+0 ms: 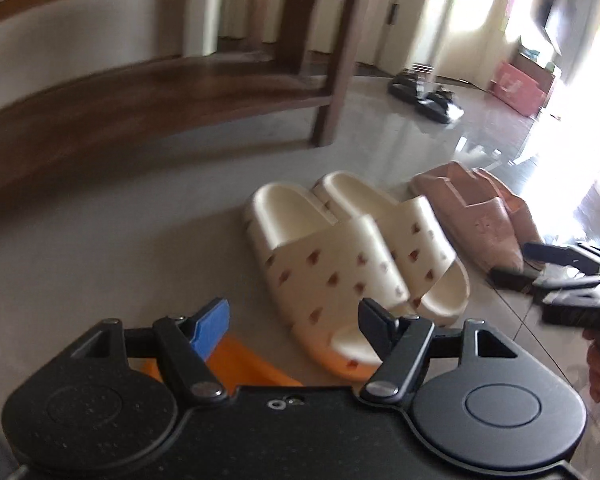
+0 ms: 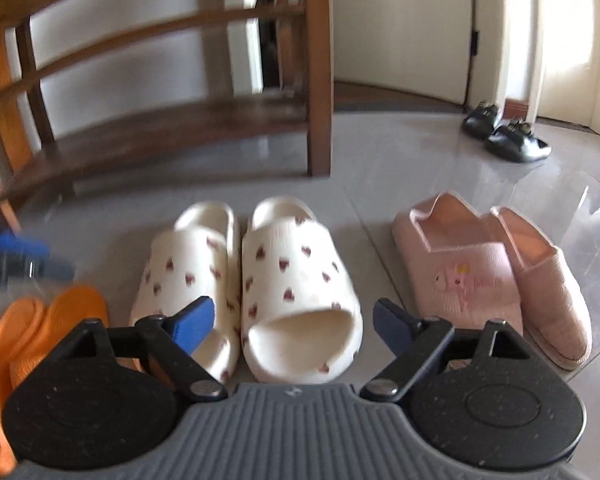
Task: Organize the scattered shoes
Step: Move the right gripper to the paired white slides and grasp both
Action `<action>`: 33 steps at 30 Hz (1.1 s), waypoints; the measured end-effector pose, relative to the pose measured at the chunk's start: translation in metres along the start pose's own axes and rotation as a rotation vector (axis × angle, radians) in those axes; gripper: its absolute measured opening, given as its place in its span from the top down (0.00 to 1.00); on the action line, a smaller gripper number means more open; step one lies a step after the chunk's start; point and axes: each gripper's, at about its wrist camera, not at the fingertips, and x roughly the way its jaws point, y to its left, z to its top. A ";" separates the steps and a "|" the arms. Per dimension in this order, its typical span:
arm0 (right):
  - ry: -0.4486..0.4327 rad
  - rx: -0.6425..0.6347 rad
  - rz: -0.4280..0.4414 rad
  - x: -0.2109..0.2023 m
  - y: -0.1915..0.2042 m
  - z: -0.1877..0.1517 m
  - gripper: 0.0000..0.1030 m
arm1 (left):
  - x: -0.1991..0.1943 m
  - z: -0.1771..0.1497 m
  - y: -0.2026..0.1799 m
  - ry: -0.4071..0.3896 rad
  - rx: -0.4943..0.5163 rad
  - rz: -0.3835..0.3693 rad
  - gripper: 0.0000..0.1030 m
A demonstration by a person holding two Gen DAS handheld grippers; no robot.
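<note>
Your left tongs and right tongs: both wide open, nothing held.

Done: white pair, pink pair side by side on floor near rack.

Left: black pair far right, off alone. Orange pair near left, cut off; alignment unclear.
</note>
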 end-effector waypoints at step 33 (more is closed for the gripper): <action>0.134 -0.145 0.032 0.055 0.042 -0.038 0.50 | -0.031 -0.057 0.029 0.016 -0.115 0.021 0.31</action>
